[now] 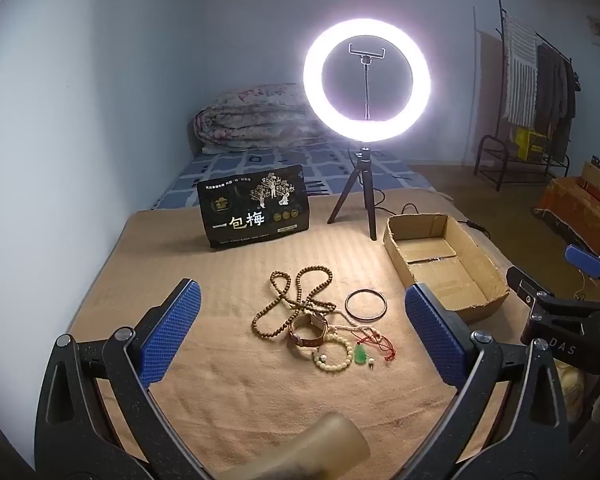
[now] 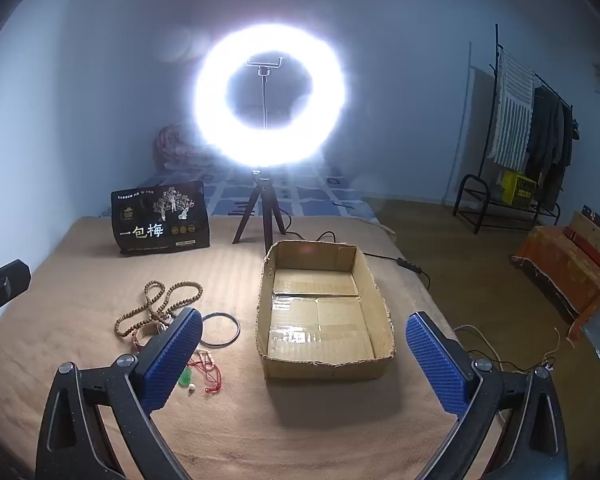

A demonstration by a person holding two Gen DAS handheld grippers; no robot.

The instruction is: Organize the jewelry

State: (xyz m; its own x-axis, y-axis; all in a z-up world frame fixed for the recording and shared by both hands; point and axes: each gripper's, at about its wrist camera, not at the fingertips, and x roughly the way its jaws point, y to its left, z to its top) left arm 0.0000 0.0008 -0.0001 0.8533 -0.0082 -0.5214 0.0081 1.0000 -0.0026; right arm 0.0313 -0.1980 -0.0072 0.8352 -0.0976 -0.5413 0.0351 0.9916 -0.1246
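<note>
A jewelry pile lies on the tan cloth: a brown bead necklace (image 1: pixel 296 296) (image 2: pixel 160 304), a dark bangle (image 1: pixel 366 305) (image 2: pixel 219 330), a brown-strap watch (image 1: pixel 308 330), a cream bead bracelet (image 1: pixel 334 354) and a green pendant on red cord (image 1: pixel 361 354) (image 2: pixel 186 378). My left gripper (image 1: pixel 302 288) hovers open above and short of the pile, holding nothing. To the right stands an empty cardboard box (image 1: pixel 480 276) (image 2: pixel 324 368). My right gripper (image 2: pixel 304 314) is open in front of the box, nothing between its blue pads.
A lit ring light (image 1: pixel 366 76) (image 2: pixel 270 96) on a tripod and a black snack bag (image 1: pixel 256 212) (image 2: pixel 162 220) stand at the table's back. A cable (image 2: pixel 400 262) runs right of the box. Behind are a bed with a folded quilt and a clothes rack (image 2: pixel 516 140).
</note>
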